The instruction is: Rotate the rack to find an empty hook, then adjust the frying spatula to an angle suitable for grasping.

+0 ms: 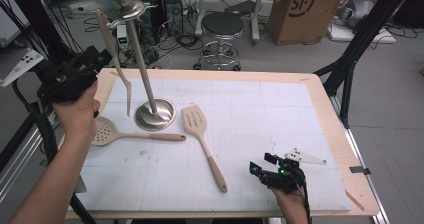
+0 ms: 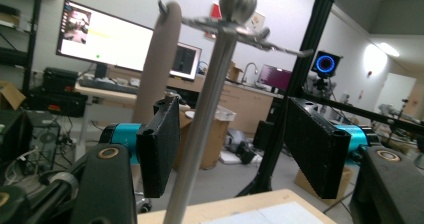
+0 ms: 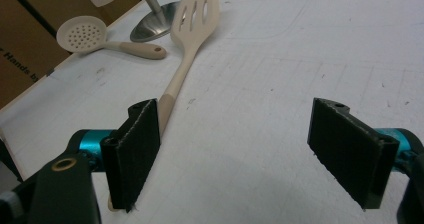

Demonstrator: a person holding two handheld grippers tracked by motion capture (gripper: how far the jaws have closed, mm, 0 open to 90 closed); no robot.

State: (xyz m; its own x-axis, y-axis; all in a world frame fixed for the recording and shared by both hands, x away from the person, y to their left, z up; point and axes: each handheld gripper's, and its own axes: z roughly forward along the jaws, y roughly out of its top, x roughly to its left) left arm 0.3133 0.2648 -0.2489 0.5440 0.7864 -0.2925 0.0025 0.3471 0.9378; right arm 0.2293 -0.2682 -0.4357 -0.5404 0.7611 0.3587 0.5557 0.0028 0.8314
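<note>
A metal utensil stand (image 1: 155, 114) rises from its round base on the white mat to a hooked top. A beige long-handled utensil (image 1: 116, 59) hangs from one hook. My left gripper (image 1: 97, 59) is open at the table's left edge, level with the hanging handle. In the left gripper view the stand's pole (image 2: 205, 114) runs up between the jaws of my left gripper (image 2: 232, 129) and the hanging handle (image 2: 157, 59) stands just beyond the left jaw, neither pressed. A slotted spatula (image 1: 200, 134) and a skimmer spoon (image 1: 125, 134) lie flat. My right gripper (image 1: 261, 164) is open beside the spatula's handle end (image 3: 167, 101).
The white mat (image 1: 280, 114) sits on a wooden table with a narrow rim. Beyond the far edge are a black stool (image 1: 221, 26), a cardboard box (image 1: 300, 9) and floor cables. A black frame post (image 1: 357, 44) slants at the right.
</note>
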